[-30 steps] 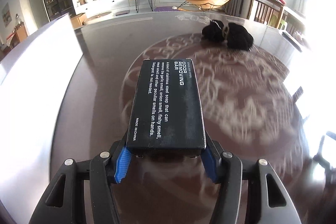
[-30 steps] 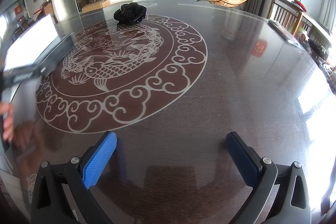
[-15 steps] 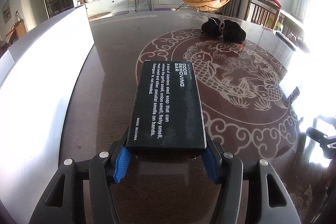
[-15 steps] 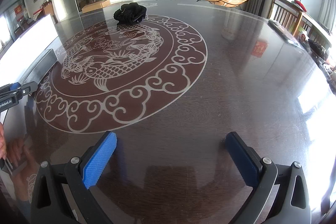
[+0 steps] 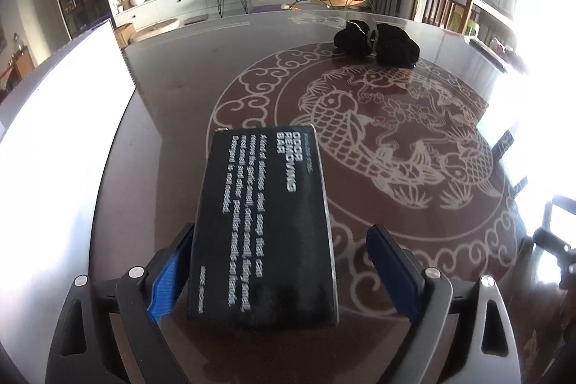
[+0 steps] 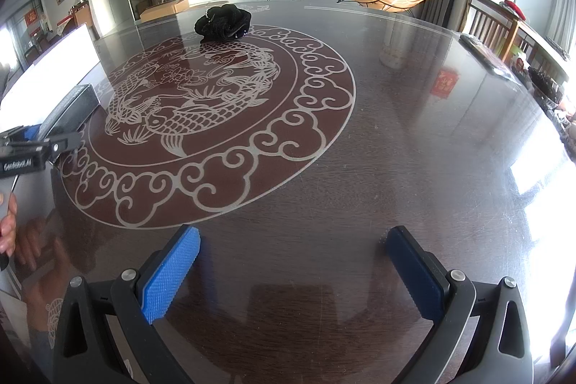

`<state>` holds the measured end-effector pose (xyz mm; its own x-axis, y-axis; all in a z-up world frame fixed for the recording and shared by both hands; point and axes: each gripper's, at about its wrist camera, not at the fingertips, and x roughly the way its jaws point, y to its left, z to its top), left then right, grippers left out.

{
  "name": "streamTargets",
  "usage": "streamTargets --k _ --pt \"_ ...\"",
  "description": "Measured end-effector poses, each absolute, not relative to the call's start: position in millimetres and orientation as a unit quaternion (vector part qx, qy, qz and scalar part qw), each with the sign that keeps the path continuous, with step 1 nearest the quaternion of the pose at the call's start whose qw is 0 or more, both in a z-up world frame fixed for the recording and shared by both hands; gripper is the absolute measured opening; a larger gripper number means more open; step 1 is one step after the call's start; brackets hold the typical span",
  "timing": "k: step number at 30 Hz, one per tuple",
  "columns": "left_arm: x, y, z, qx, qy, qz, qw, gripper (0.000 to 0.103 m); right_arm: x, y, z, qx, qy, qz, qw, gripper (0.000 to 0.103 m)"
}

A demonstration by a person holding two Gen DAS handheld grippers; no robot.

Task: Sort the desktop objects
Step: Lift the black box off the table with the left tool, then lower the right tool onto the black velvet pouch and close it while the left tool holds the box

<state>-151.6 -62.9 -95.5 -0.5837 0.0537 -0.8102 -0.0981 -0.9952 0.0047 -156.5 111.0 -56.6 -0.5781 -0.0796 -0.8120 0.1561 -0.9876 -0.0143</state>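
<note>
Left wrist fisheye view: the left hand-held gripper (image 5: 277, 270) has just been opening, and its jaws now stand spread around the black odor removing bar box (image 5: 264, 222). The left blue pad (image 5: 169, 279) lies against or just beside the box's left side; contact cannot be confirmed. The right pad (image 5: 390, 272) stands clearly apart from the box. The box lies flat on the dark bench (image 5: 172, 117), near the left edge, just beside the white panel (image 5: 61, 139) that runs along that edge, with its far end overlapping the rim of the carp-pattern medallion (image 5: 392, 139). Judgement: placement of the box appears complete, and withdrawal of the left hand-held gripper is the step in hand. Right wrist fisheye view: the right hand-held gripper (image 6: 291, 270) hangs over bare bench surface near the near edge, jaws spread wide with nothing between them. A black fabric bundle (image 6: 223, 22) rests at the far rim of the medallion, towards the far edge of the bench, well apart from both hand-held grippers. Judgement: this bundle remains unsorted and is the likely next item; a dark flat object (image 6: 484, 51) near the right edge is too indistinct to classify.
</note>
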Motion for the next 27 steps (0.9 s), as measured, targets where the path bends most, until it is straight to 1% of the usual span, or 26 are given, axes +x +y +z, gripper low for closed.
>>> streamTargets --k 3,7,9,10,12,16,20,23,25,26,27 --pt "-157 -68 -97 -0.459 0.011 0.888 0.042 0.093 -156 111 -57 0.454 0.042 -0.887 0.066 0.103" --pt "-154 -65 -98 -0.456 0.020 0.889 0.033 0.091 -157 111 -56 0.454 0.042 -0.888 0.066 0.103" --pt "-154 -67 -98 -0.454 0.016 0.890 0.036 0.090 -163 110 -57 0.464 0.048 -0.881 0.080 0.103" --pt "-153 -67 -98 -0.454 0.014 0.890 0.037 0.090 -170 106 -57 0.469 0.054 -0.876 0.102 0.103" --pt "-152 -67 -97 -0.455 0.017 0.890 0.036 0.090 -200 91 -53 0.474 0.070 -0.866 0.143 0.103" --pt "-153 -68 -96 -0.456 0.019 0.889 0.034 0.091 -276 58 -34 0.450 0.086 -0.874 0.164 0.103" --pt "-152 -69 -96 -0.457 0.019 0.889 0.034 0.091 -354 26 -24 0.443 0.071 -0.880 0.154 0.103" --pt "-152 -69 -95 -0.457 0.019 0.889 0.035 0.091 -390 9 -27 0.461 0.074 -0.874 0.134 0.103" --pt "-152 -69 -96 -0.457 0.019 0.889 0.035 0.091 -400 5 -26 0.460 0.063 -0.875 0.138 0.102" --pt "-152 -69 -96 -0.457 0.019 0.889 0.035 0.091 -404 2 -27 0.462 0.060 -0.873 0.144 0.096" --pt "-152 -69 -95 -0.457 0.019 0.889 0.034 0.091 -407 -1 -31 0.468 0.061 -0.868 0.153 0.073"
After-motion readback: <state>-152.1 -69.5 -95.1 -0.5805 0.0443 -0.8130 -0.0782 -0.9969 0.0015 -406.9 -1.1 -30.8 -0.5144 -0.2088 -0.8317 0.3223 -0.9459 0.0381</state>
